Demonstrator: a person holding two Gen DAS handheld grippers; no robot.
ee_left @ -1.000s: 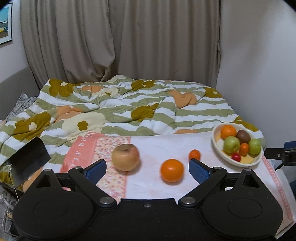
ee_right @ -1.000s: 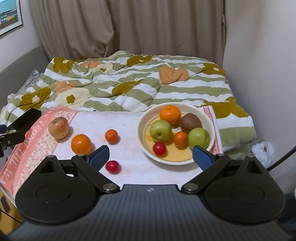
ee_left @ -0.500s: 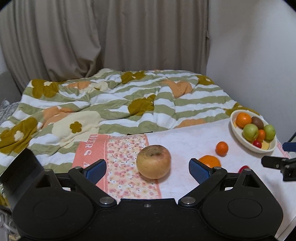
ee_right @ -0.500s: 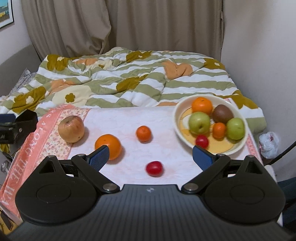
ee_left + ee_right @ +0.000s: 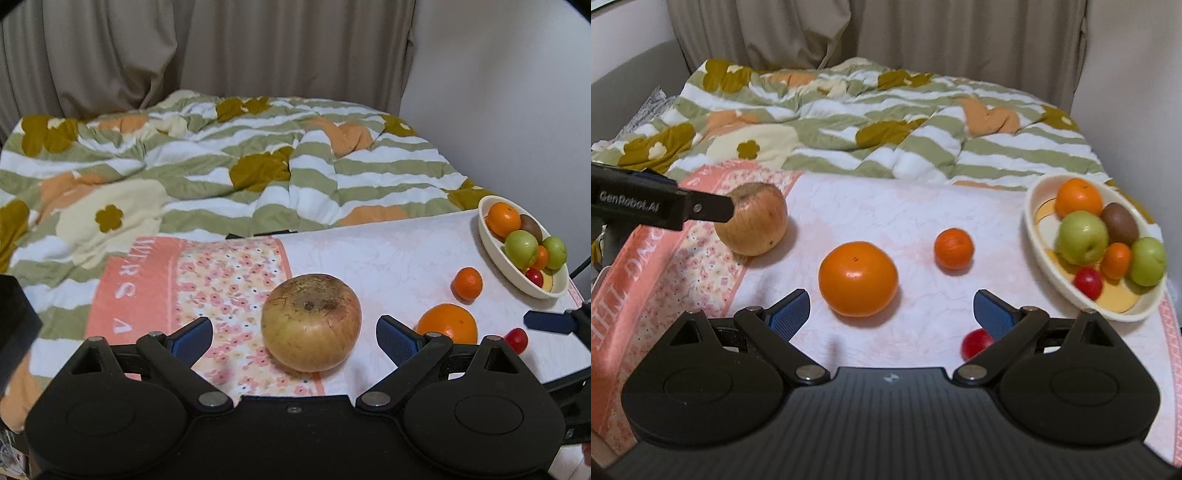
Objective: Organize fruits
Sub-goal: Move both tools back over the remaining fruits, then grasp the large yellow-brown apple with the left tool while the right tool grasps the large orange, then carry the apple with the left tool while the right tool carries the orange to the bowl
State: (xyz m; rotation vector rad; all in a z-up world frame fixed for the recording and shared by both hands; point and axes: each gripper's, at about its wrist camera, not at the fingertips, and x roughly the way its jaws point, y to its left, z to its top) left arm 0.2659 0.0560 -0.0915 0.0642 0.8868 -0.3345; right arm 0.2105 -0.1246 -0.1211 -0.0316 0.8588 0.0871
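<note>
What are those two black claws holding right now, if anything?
Nothing. The left gripper is open with the big yellowish apple between its fingers, untouched. The right gripper is open too, just short of the large orange.

striped floral quilt [image 5: 229, 155], beige curtains [image 5: 221, 48], patterned tablecloth [image 5: 886, 206]

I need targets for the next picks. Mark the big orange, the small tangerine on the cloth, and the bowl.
big orange [image 5: 857, 278], right wrist view, middle of its front face.
small tangerine [image 5: 953, 247], right wrist view, centre of its skin.
bowl [image 5: 1039, 240], right wrist view, near-left rim wall.
</note>
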